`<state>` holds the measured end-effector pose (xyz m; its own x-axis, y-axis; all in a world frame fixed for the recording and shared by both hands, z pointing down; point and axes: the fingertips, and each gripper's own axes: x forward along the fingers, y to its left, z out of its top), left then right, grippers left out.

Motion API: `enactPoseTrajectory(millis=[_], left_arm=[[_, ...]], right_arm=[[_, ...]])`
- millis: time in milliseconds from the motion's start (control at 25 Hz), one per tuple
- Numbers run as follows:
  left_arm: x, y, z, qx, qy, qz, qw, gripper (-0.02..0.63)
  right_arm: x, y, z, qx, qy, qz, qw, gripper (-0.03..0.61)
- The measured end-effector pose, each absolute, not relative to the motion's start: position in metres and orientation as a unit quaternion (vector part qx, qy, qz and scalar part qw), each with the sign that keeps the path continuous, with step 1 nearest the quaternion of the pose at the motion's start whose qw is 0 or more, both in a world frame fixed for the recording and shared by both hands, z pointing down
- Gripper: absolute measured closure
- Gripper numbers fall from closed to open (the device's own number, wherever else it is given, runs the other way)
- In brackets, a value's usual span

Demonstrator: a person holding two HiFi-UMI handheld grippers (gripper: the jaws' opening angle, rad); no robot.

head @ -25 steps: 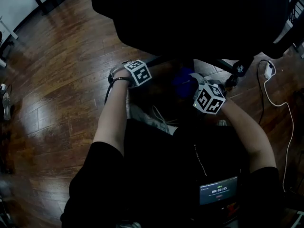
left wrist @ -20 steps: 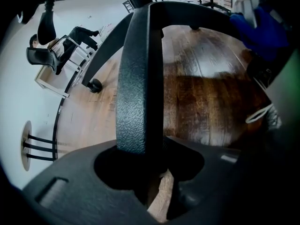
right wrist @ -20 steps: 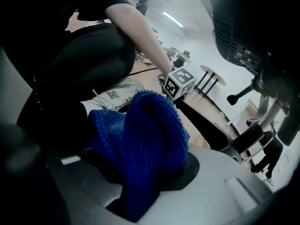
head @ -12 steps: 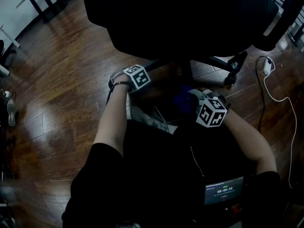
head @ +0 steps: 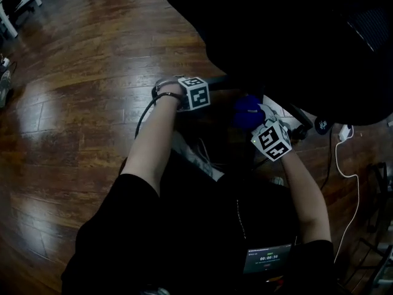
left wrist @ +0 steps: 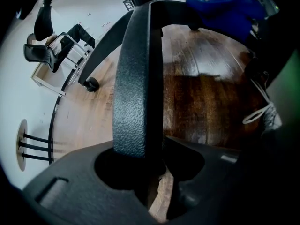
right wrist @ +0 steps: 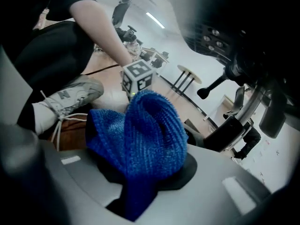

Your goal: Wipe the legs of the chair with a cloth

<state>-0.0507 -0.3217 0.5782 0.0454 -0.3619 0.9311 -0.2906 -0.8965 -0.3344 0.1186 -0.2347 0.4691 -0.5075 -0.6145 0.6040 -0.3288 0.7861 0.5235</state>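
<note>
Sneaker (right wrist: 70, 95) bears N mark; right tool (right wrist: 140, 182) clamps cloth (right wrist: 140, 135); left tool (left wrist: 154, 172), chair leg (left wrist: 133, 78).

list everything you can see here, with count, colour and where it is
office chair: one, black, top right of the head view
chair leg: one, textured black, clamped between the left gripper's jaws
caster: one, black, on the floor at another leg's end
cloth: one, blue, bunched in the right gripper's jaws
floor: dark brown wood boards
plug with cable: one, white, on the floor at right
sneaker: one, grey-white with white laces, on the floor below the person
screen device: one, dark with lit display, on the person's front
left gripper: one, dark grey, closed on the chair leg
right gripper: one, grey, closed on the cloth
forearms: two, bare, black sleeves
</note>
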Motion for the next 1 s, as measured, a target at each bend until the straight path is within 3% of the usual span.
enactPoseTrajectory(millis=[400,800,1000], left_arm=[[-0.047,-0.32,0.58,-0.726,0.219,-0.652,0.029,0.449],[-0.05,-0.32,0.587,-0.722,0.221,-0.655,0.026,0.449],[-0.049,-0.321,0.587,-0.724,0.222,-0.653,0.027,0.449]], right_arm=[[0.124,-0.306,0.449,0.354,-0.82,-0.184,0.411,0.491],[0.112,-0.163,0.49,0.17,-0.853,-0.18,0.46,0.486],[0.111,-0.116,0.501,0.14,-0.861,-0.192,0.45,0.486]])
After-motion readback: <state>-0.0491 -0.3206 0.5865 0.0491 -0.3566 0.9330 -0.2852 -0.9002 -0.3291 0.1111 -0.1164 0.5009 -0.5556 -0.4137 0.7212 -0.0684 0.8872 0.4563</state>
